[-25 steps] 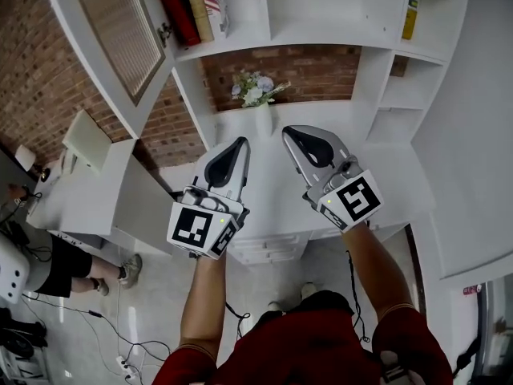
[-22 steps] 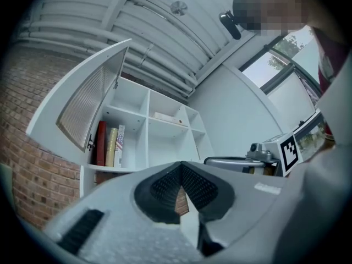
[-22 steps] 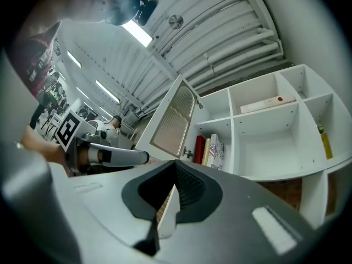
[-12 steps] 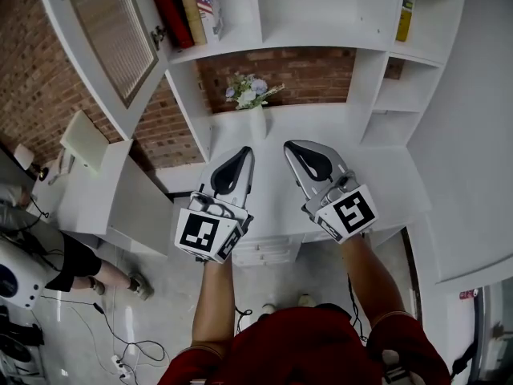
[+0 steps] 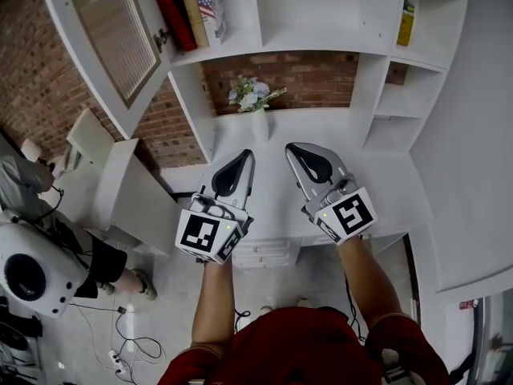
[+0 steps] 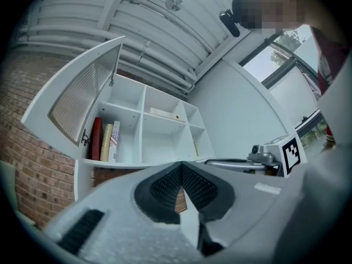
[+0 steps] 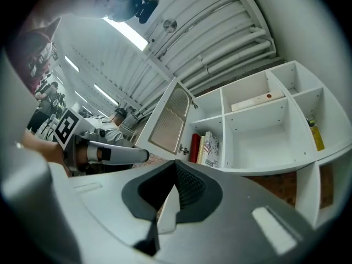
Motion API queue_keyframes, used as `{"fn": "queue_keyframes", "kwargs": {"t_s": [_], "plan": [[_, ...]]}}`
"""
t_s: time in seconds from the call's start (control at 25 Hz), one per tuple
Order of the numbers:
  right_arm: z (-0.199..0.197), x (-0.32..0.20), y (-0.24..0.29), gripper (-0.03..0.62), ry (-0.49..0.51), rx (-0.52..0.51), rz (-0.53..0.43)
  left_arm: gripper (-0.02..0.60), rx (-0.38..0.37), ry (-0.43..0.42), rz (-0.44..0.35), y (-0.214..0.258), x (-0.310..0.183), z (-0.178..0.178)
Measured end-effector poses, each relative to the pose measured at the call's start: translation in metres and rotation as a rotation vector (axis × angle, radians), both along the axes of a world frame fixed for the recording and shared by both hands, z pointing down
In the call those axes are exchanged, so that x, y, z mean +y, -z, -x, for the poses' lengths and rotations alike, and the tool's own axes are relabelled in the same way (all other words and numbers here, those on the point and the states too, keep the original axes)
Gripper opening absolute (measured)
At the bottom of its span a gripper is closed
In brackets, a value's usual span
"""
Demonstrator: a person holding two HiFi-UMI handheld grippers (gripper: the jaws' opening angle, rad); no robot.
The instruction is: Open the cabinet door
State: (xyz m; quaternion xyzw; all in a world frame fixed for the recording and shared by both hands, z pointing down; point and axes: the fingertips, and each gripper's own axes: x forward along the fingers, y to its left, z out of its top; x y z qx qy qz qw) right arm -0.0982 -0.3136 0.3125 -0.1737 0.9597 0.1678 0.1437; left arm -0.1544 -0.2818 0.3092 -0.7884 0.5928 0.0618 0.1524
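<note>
The cabinet door (image 5: 112, 38) is being seen already swung wide open at the upper left of the head view. It is standing out from the left side of the white shelf unit (image 5: 353, 22), and the compartment with 3 books (image 5: 191, 8) is being left exposed beside it. Both grippers are being held side by side over the desk top (image 5: 385, 183), well apart from the door and pointed toward the shelves. The left gripper (image 5: 242, 156) is being kept with its 2 jaws pressed together and nothing between them. The right gripper (image 5: 293, 147) is likewise being kept closed and empty. From both sets of jaws the door is lying up and to the left, its long axis running upright along the cabinet's side, and the left gripper is the nearer of the 2. The opening is being judged as done. Should more swing be wanted, the left gripper is being judged the better placed, with its jaws needing to be parted first.
</note>
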Motion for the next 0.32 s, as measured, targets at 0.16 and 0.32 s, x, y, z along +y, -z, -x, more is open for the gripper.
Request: {"fn": "queue_keyframes", "kwargs": {"t_s": [0.16, 0.32], "plan": [[-0.0008, -0.0014, 0.0015, 0.012, 0.006, -0.005, 0.001, 0.005, -0.001, 0.005, 0.004, 0.0012, -0.0013, -0.0003], [-0.0043, -0.0038, 0.0022, 0.012, 0.004, -0.005, 0.004, 0.005, -0.003, 0.006, 0.011, 0.0008, -0.003, -0.0023]]}}
